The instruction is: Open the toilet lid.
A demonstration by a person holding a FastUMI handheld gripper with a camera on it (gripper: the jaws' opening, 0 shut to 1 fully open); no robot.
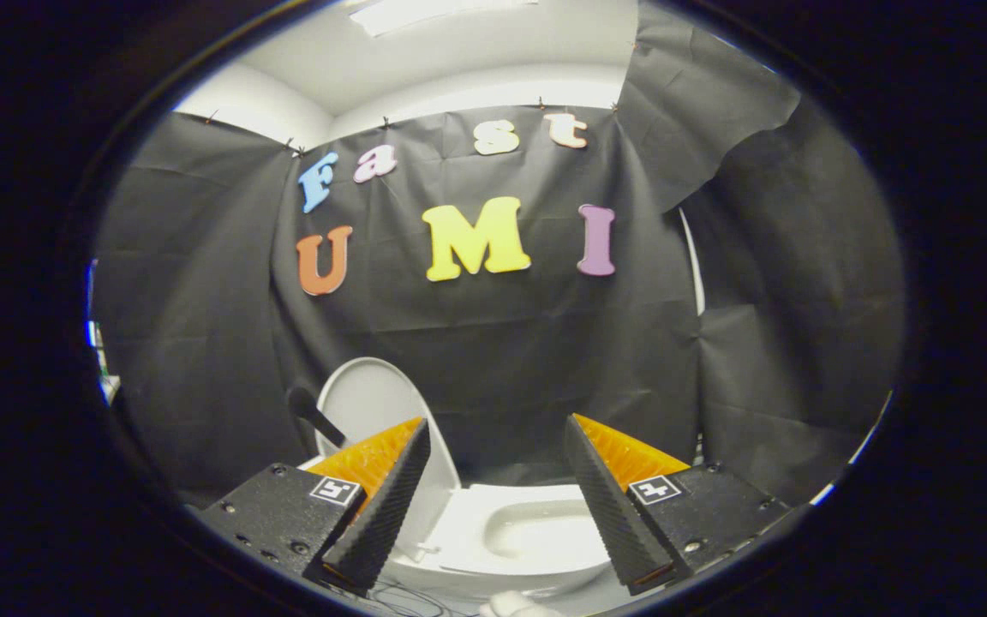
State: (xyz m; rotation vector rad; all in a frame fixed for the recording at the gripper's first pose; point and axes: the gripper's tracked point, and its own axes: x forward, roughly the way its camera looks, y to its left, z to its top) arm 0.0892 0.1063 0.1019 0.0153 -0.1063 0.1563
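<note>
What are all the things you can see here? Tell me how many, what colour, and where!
white toilet lid: one, white, standing raised behind the left finger, against the cloth wall.
white toilet bowl: one, white, open, between and just beyond the fingers.
black cloth wall: one, black, behind the toilet.
dark lever-like piece: one, dark, beside the lid; cannot tell what it is.
ceiling light: one, white, overhead.
gripper: one, fingers spread open, holding nothing.
</note>
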